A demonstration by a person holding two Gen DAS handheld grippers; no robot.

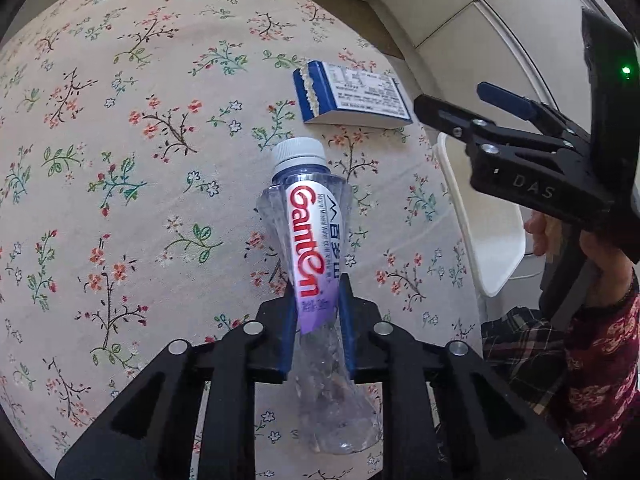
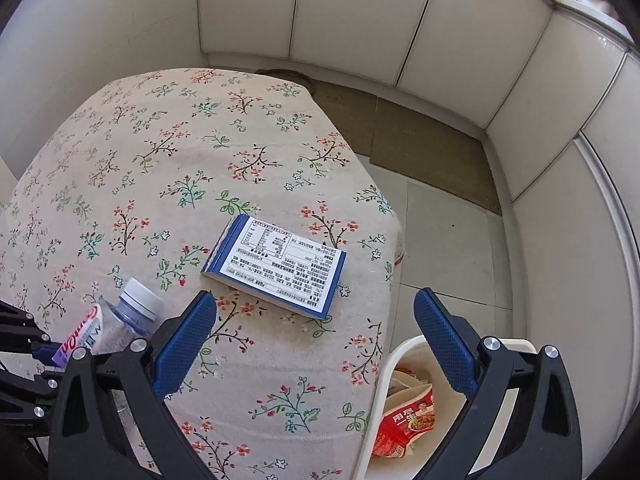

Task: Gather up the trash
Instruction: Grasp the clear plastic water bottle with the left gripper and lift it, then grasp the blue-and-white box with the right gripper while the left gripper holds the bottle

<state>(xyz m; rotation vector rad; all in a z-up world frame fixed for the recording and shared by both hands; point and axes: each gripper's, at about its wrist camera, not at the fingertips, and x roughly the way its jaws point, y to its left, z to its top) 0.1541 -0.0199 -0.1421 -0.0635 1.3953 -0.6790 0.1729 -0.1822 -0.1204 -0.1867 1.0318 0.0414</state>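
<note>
L gripper [image 1: 318, 320] has its jaws closed tight on a crushed clear bottle [image 1: 316, 248], pinching it w/ blue pads at the lower end of the red-and-white label; white cap [image 1: 299, 152] points away from the camera, bottle held above the floral-cloth desk [image 1: 120, 160]. In the R wrist view the bottle [image 2: 116, 328] shows at the left edge, cap end up, next to the L gripper.

R gripper [image 2: 316, 344] has jaws spread wide, nothing between them, hovering over the desk's near-right edge. Blue-edged box [image 2: 276, 266] w/ a printed white face lies flat on the desk, just ahead of the R jaws, apart from the bottle.

White bin [image 2: 384, 380] sits on the floor beside the desk, under the R gripper's right finger [image 2: 444, 344]; a red wrapper [image 2: 404, 420] lies inside it
</note>
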